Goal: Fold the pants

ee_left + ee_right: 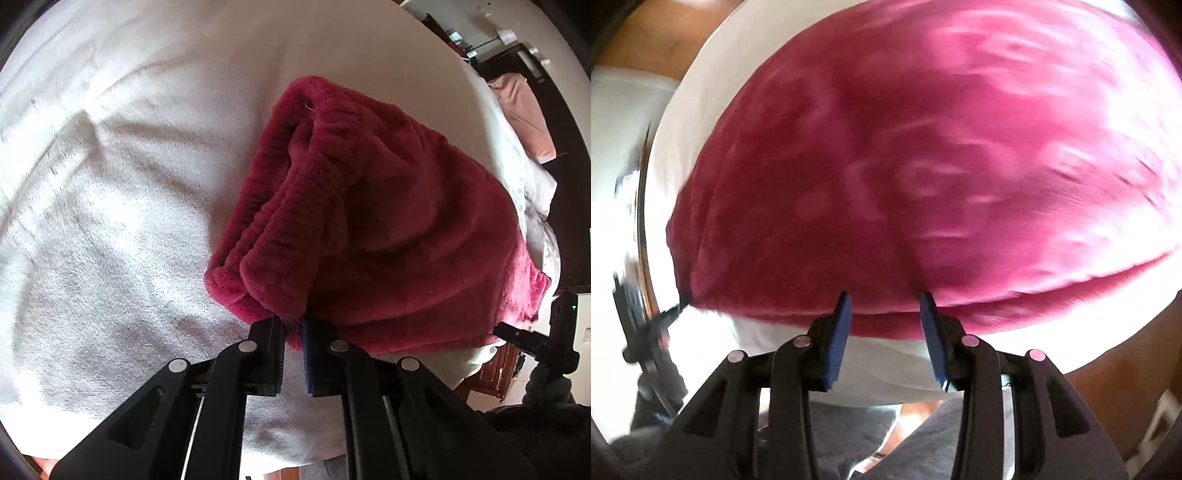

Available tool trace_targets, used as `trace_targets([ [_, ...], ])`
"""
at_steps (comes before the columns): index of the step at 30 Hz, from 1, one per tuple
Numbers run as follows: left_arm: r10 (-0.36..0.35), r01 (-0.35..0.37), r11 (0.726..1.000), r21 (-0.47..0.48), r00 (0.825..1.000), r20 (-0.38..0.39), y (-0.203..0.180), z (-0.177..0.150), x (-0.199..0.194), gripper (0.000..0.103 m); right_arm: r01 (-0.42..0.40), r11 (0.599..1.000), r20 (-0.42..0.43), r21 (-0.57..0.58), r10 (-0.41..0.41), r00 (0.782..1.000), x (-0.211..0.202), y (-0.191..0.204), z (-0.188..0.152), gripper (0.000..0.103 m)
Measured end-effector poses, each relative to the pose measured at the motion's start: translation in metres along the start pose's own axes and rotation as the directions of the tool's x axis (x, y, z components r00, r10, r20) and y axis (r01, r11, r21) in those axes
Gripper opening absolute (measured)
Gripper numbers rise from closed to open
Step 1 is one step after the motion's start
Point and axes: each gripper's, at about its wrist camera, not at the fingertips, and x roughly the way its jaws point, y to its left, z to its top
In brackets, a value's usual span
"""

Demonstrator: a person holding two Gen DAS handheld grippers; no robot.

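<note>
So on my feed the left gripper [293,332] is clamped down on the near corner of the pants [388,221], with a tuft of fleece pinched between its blue-padded fingers. My right gripper [885,314] has its jaws spread apart with nothing between them, tips hovering right at the near edge of the pants, though that view is pretty motion-blurred. The pants are a folded bundle lying on the bed [110,184], near its edge on the right gripper's side. They're deep red, plush and fuzzy, with a ribbed gathered waistband [280,206] running away from the left gripper. The bed cover under the pants is white, soft and wrinkled. Beyond the pants, a pink pillow [524,114] sits at the bed's far end.
</note>
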Motion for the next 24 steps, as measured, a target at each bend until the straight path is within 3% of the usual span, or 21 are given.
trace_targets([
  [7,0.035,-0.033,0.998,0.053,0.999,-0.042,-0.011,0.010,0.013,0.008,-0.071,0.962,0.085,0.265,0.050,0.995,-0.015,-0.076,-0.002,0.039],
  [16,0.073,-0.068,0.995,0.077,0.995,-0.063,-0.037,0.016,0.025,0.008,-0.120,0.925,0.126,0.360,0.080,0.989,-0.015,-0.112,0.015,0.039],
  [19,0.077,-0.073,0.995,0.066,0.995,-0.064,-0.039,0.018,0.026,0.008,-0.090,0.917,0.114,0.390,0.048,0.992,-0.010,-0.114,0.016,0.031],
  [21,0.080,-0.076,0.995,0.056,0.995,-0.064,-0.040,0.018,0.027,0.008,-0.057,0.923,0.108,0.381,0.016,0.994,-0.011,-0.108,0.017,0.013],
  [24,0.084,-0.081,0.995,0.056,0.994,-0.065,-0.039,0.016,0.028,0.008,-0.039,0.933,0.109,0.358,0.000,0.994,-0.020,-0.104,0.015,0.005],
])
